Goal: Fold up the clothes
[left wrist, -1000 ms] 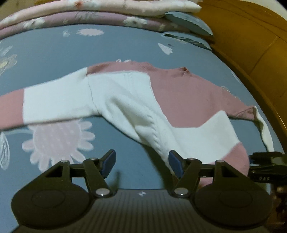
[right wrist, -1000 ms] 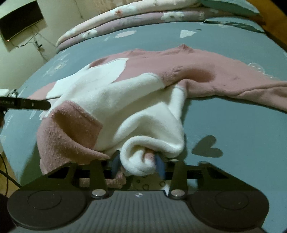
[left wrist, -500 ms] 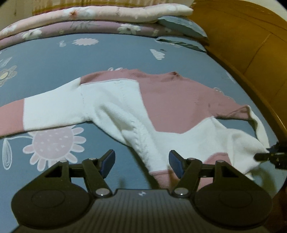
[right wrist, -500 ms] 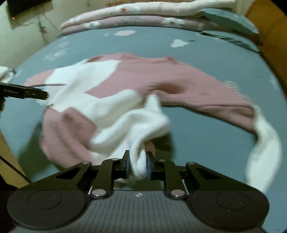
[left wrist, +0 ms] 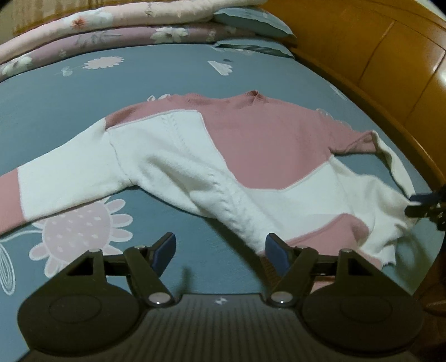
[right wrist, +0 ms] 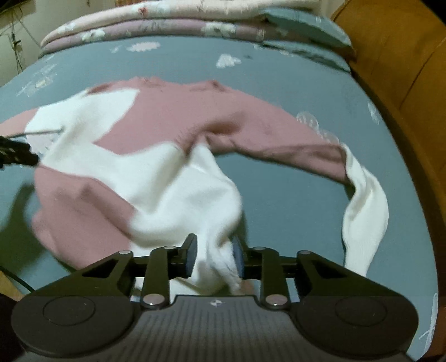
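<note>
A pink and white sweater [left wrist: 251, 144] lies spread on the blue flowered bedsheet [left wrist: 167, 72], neckline far, sleeves out to both sides. My left gripper [left wrist: 220, 250] hovers over the sheet at the near hem, jaws opening, nothing between them; its right finger is beside the hem. My right gripper [right wrist: 214, 256] has a blurred white fold of the sweater [right wrist: 167, 125] between its jaws, which are opening and no longer pinch it tight. Its tips [left wrist: 418, 206] show at the sweater's raised right corner in the left wrist view. The left gripper's tip [right wrist: 16, 156] shows at the left edge.
Folded floral quilts [left wrist: 125, 25] and a blue pillow [left wrist: 251, 19] are stacked at the far end of the bed. A wooden bed frame [left wrist: 376, 55] runs along the right side. Bare sheet [right wrist: 292, 200] lies between body and right sleeve.
My right gripper rose, dragging the bunched hem corner out to the right, then its jaws spread apart. The sweater body lies flatter. The left gripper stayed put and rolled slightly.
</note>
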`<action>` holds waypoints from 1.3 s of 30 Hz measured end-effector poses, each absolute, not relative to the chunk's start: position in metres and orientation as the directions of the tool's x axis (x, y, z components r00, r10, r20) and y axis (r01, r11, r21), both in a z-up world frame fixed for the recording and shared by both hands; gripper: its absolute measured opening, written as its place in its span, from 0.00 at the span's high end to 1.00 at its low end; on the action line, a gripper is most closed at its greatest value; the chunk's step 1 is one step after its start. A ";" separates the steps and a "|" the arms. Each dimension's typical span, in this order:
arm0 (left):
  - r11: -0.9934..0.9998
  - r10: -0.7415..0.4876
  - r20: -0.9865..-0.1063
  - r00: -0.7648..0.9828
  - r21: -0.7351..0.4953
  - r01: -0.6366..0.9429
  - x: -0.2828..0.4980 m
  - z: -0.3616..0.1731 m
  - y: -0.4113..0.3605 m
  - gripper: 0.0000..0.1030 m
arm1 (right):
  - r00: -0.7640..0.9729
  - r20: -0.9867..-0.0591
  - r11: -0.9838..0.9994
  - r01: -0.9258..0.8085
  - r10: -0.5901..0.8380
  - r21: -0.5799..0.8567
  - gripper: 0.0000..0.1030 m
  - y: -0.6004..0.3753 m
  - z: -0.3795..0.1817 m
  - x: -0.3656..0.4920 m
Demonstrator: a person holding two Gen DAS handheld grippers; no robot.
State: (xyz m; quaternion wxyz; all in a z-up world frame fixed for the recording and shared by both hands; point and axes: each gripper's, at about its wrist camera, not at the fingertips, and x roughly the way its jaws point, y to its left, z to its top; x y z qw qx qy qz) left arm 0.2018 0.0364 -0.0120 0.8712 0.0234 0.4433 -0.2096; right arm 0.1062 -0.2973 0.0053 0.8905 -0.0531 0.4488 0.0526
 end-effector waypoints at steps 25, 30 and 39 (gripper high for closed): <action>0.903 -0.351 -0.808 0.472 -0.159 0.400 0.211 -0.025 0.106 0.29 | 0.603 -0.797 0.842 -0.419 -0.024 -0.342 0.31 -0.089 -0.027 0.144; 0.920 -0.333 -0.819 0.467 -0.174 0.351 0.214 -0.031 0.113 0.29 | 0.625 -0.779 0.856 -0.376 -0.048 -0.355 0.31 -0.107 -0.020 0.153; 0.917 -0.360 -0.808 0.466 -0.216 0.334 0.214 -0.028 0.092 0.29 | 0.668 -0.739 0.893 -0.277 -0.086 -0.354 0.28 -0.168 -0.008 0.180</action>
